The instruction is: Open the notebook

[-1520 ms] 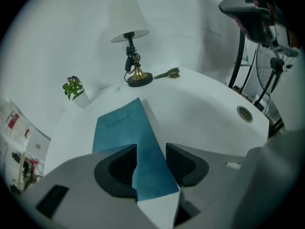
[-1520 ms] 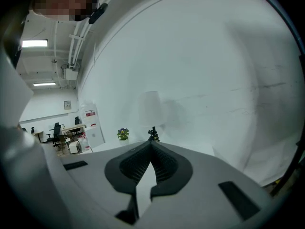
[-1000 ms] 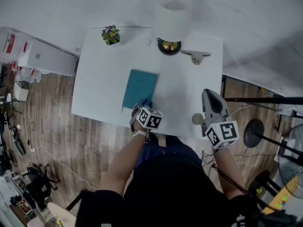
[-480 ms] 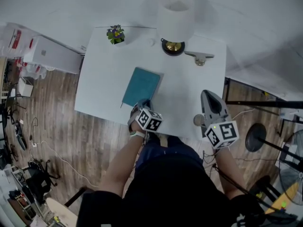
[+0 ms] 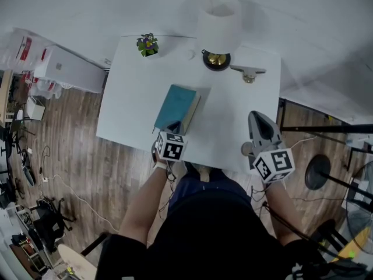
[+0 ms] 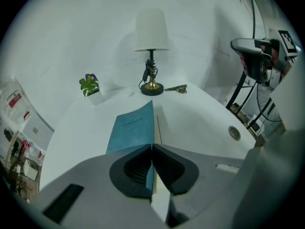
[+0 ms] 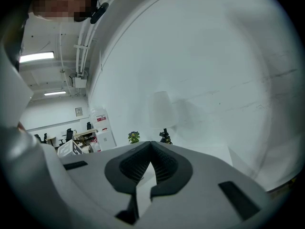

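Note:
A teal notebook point(image 5: 176, 107) lies on the white table point(image 5: 131, 92), near its front edge. My left gripper point(image 5: 173, 128) has just been closing on the near edge of the cover. In the left gripper view the jaws point(image 6: 152, 147) stand shut on the teal cover point(image 6: 131, 128), which is raised off the cream pages and tilted up to the left. My right gripper point(image 5: 260, 117) hovers at the table's front right corner, well apart from the notebook. Its jaws point(image 7: 151, 143) are shut on nothing.
A lamp with a white shade point(image 5: 217, 22) and brass base stands at the back of the table. A small potted plant point(image 5: 147, 44) sits at the back left, a metal clip point(image 5: 247, 72) at the back right. A round grommet point(image 6: 234, 132) is near the front right edge.
The left gripper has closed on the cover's near edge and risen, lifting the cover off the pages. The right gripper has stayed in place.

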Demonstrator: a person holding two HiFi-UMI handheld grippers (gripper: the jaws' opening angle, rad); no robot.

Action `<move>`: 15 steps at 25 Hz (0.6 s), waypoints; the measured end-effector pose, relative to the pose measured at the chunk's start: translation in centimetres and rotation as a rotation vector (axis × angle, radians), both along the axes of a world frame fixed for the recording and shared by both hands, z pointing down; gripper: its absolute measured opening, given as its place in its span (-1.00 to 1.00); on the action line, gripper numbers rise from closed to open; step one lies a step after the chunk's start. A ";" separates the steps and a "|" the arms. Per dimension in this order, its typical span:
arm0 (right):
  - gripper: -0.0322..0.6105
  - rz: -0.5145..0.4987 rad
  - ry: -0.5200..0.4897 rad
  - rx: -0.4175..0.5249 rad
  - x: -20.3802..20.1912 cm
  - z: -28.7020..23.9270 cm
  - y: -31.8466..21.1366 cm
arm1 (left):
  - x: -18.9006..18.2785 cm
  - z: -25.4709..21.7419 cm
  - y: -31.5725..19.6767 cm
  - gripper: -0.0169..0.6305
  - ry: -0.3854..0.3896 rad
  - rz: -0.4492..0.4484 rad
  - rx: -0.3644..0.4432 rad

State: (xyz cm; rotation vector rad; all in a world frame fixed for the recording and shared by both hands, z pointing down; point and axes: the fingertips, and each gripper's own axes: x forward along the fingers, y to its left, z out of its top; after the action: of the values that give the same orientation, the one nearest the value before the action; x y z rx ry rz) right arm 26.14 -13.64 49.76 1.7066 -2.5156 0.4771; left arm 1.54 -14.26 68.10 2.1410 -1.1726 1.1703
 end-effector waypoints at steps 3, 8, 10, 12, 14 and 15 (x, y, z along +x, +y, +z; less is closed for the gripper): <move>-0.89 0.002 -0.003 0.003 -0.2 -0.2 0.0 | -0.1 -0.2 -0.1 -0.91 0.001 0.007 0.002; -0.89 0.008 -0.007 0.005 -0.4 -0.5 0.0 | -0.7 -1.4 -0.3 -0.92 0.020 -0.006 0.002; -0.89 0.010 -0.011 0.002 -0.6 -0.5 0.0 | -1.3 -2.3 -0.5 -0.92 0.045 -0.021 -0.002; -0.89 0.009 -0.013 -0.002 -0.9 -0.4 0.0 | -2.4 -3.5 -1.0 -0.92 0.070 -0.033 -0.003; -0.89 0.008 -0.013 -0.003 -1.2 -0.5 0.0 | -4.0 -5.0 -1.8 -0.92 0.093 -0.048 0.004; -0.89 0.008 -0.013 -0.004 -1.3 -0.5 -0.1 | -5.0 -5.8 -2.3 -0.92 0.105 -0.060 0.010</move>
State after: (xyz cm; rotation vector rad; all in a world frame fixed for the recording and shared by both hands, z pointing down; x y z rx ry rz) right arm 24.83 -13.72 49.22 1.7184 -2.5160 0.4945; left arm -3.42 -16.58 62.31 2.1316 -1.1897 1.0155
